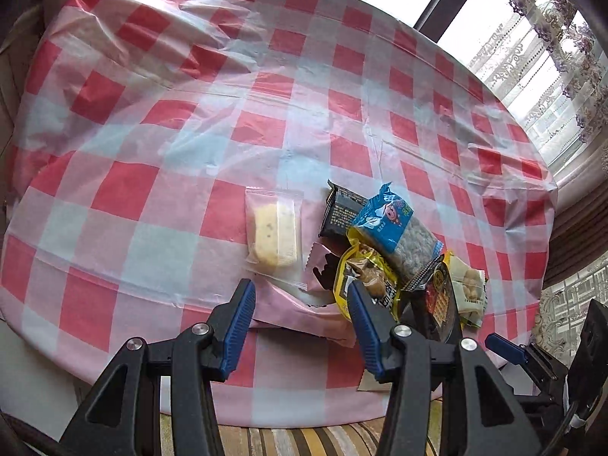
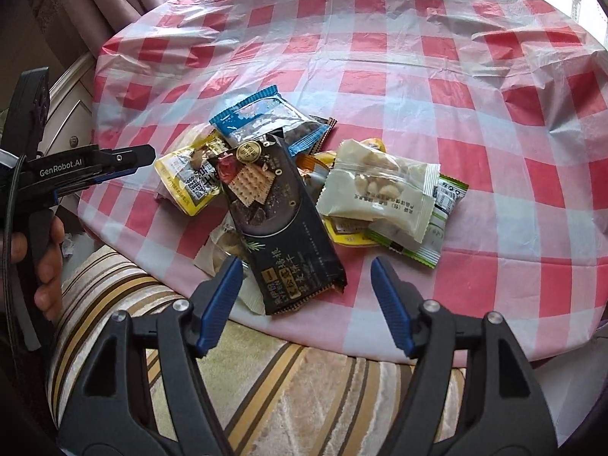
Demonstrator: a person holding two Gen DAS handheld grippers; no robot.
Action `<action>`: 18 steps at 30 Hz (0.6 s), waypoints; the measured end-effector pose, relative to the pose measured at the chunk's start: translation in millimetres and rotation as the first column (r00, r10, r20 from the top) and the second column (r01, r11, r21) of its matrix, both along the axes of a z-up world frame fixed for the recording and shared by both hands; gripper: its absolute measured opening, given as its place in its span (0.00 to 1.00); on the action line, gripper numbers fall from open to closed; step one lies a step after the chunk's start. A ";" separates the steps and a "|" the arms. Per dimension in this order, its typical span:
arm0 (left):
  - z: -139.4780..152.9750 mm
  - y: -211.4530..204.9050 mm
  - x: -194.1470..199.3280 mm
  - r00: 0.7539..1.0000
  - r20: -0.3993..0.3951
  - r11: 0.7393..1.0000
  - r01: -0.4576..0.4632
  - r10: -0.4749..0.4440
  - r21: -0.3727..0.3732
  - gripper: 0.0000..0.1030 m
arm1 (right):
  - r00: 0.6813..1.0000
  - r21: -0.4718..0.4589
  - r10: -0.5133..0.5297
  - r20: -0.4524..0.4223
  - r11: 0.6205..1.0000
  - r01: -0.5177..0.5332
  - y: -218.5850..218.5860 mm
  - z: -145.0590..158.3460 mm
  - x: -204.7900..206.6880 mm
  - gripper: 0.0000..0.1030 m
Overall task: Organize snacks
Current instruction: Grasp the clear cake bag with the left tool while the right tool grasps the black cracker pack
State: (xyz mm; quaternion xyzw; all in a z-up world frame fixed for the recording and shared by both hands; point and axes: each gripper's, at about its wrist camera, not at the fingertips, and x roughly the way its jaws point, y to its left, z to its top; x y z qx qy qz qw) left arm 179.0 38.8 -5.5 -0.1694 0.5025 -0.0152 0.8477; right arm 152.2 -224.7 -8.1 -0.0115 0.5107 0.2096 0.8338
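Hovering with jaws parted and empty, both the left gripper (image 1: 302,317) and the right gripper (image 2: 306,296) stand near the snack pile (image 2: 288,186), with one cake packet (image 1: 274,232) apart at the left, apparently sorted.

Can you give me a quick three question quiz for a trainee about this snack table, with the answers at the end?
1. True or false: the clear cake packet lies apart from the snack pile, to its left in the left wrist view.
2. Multiple choice: what lies on top of the pile nearest the right gripper? A) black cracker pack B) a banana C) a tin can
3. Fill in: the tablecloth has red and white ____.

Key: 1 true; 2 A; 3 checks. Both grippers, the left gripper too, hold nothing.
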 end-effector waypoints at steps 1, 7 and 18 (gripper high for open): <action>-3.8 1.7 5.0 1.000 -0.011 1.000 0.000 0.000 0.011 0.50 | 1.000 -0.001 0.008 -0.005 1.000 -0.008 3.2 -1.9 2.6 0.71; -20.6 0.5 29.7 0.999 -0.048 0.998 0.011 -0.009 0.054 0.50 | 0.998 -0.015 0.061 -0.023 0.998 -0.062 22.3 -10.8 15.2 0.71; -38.4 -4.7 54.8 0.996 -0.089 0.993 0.034 -0.024 0.113 0.50 | 0.995 -0.019 0.090 -0.052 0.996 -0.091 37.6 -23.2 34.8 0.71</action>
